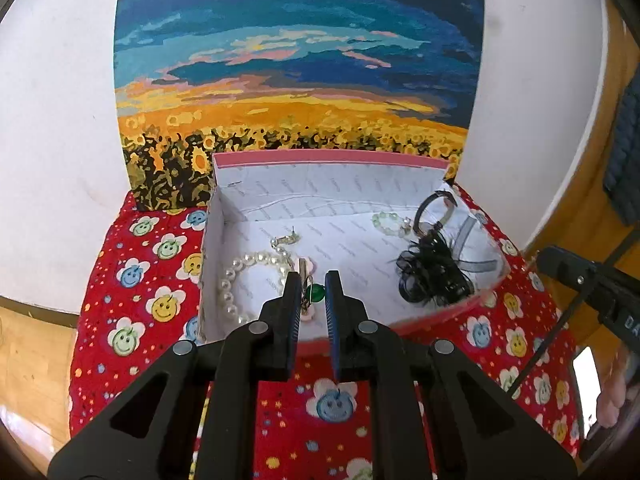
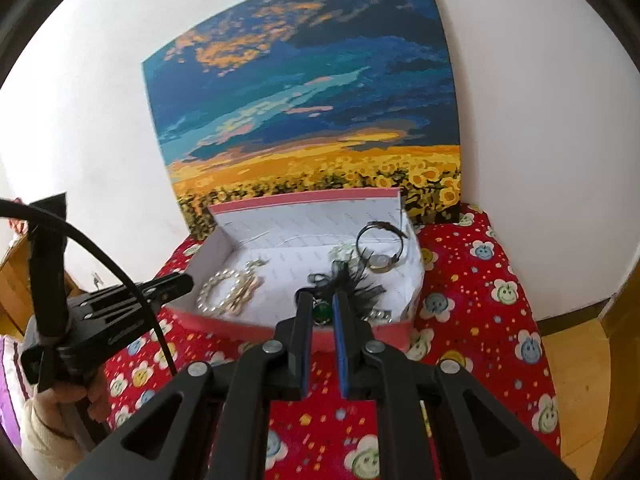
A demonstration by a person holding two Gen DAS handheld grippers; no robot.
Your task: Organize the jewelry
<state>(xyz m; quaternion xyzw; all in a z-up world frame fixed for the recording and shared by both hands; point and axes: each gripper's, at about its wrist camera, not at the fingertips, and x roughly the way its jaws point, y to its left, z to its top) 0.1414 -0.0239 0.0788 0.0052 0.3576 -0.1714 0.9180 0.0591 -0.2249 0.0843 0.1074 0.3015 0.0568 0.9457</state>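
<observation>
Left tool narrow, low-centre frame, over green-bead earring in box; grip unclear. Right tool narrow, same, green bead.

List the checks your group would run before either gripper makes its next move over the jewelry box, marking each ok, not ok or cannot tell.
1. Box open, inside reachable: ok.
2. Left gripper jaws apart over the green-bead earring: ok.
3. Right gripper really gripping the green bead between its fingers: cannot tell.
4. Pearl bracelet free of the left gripper's fingers: cannot tell, it lies close beside one.
5. Watch and black feather piece inside the box: ok.
6. The two grippers apart from each other: ok.
</observation>
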